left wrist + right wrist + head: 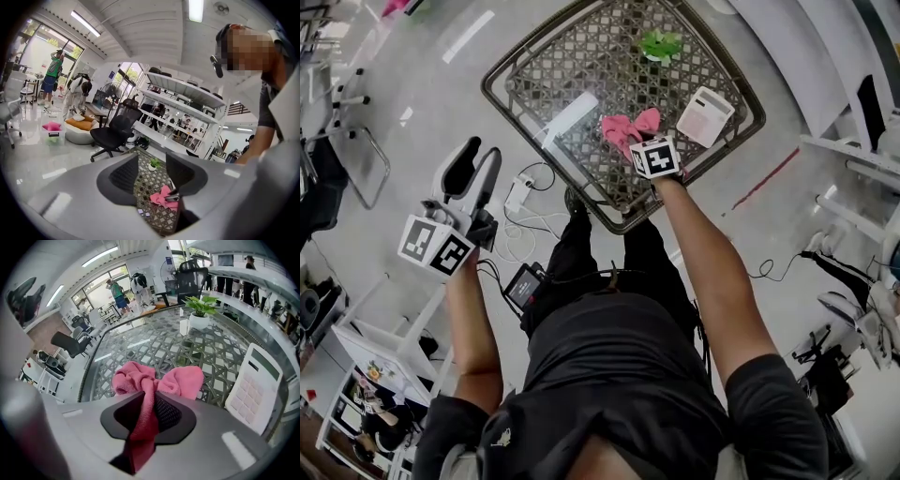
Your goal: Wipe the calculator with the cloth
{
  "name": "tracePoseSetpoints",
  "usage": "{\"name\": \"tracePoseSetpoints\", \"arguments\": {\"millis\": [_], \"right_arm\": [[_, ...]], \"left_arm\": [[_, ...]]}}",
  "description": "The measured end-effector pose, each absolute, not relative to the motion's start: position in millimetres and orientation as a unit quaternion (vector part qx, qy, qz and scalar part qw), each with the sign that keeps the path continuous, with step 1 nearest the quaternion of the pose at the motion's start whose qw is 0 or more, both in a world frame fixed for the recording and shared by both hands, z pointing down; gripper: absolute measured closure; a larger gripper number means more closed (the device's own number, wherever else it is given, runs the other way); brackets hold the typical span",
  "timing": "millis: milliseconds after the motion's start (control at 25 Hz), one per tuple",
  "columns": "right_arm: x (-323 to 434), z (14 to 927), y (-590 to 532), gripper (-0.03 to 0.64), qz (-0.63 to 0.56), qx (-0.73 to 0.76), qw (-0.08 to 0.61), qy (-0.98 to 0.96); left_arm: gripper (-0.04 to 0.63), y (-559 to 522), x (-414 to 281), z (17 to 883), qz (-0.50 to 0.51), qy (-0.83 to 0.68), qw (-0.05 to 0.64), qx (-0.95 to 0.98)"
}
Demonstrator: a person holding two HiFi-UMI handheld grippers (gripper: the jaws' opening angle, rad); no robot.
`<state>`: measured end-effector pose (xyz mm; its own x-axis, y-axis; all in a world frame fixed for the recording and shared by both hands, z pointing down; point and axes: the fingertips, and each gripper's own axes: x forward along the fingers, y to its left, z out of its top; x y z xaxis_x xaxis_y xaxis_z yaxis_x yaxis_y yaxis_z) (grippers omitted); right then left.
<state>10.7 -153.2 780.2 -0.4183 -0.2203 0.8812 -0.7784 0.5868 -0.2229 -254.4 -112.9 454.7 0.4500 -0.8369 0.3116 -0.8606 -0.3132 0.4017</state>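
My left tool (478,169) hangs off the tabletop's (572,89) left side, over the floor. Its jaws are apart with nothing between them. In the left gripper view (152,171) I see past them to the weave of the tabletop. My right tool (649,150) is down over the near part of the tabletop. From the head view its marker cube hides the jaws. The right gripper view (149,401) shows them clamped on the cloth (154,380). A pink strip runs down between the pads and disappears into the tool's throat, so I cannot see its lower end. The rest of the cloth (628,129) bunches in two lobes on the tabletop just beyond the tips. The calculator (705,115) lies flat to the right of it, by the right edge, apart from the cloth. In the right gripper view its near end (255,390) is cut off by the tool body, and its keys are too faint to read. A plant (661,44) stands by the far edge.
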Motion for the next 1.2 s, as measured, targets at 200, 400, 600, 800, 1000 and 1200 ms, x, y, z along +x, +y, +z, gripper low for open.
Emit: {"name": "tracePoseSetpoints", "arguments": {"millis": [200,400,600,800,1000,1200], "right_arm": [[14,773,-159,0.566,0.327,0.327,0.414,-0.784],[19,747,-178,0.569,0.317,0.357,0.362,-0.801],[34,719,-205,0.569,0.304,0.388,0.32,-0.809],[60,696,-237,0.569,0.285,0.423,0.295,-0.808],[100,692,-269,0.569,0.273,0.467,0.289,-0.79],[140,703,-291,0.569,0.261,0.498,0.311,-0.766]], "left_arm": [[0.374,-121,-248,458,0.026,-0.517,0.264,0.813],[0.374,-132,-239,460,0.028,-0.511,0.264,0.818],[0.374,-145,-227,460,0.031,-0.503,0.263,0.823],[0.374,-158,-211,458,0.037,-0.492,0.263,0.829],[0.374,-169,-195,459,0.042,-0.484,0.265,0.833],[0.374,-181,-176,464,0.048,-0.475,0.268,0.837]]}}
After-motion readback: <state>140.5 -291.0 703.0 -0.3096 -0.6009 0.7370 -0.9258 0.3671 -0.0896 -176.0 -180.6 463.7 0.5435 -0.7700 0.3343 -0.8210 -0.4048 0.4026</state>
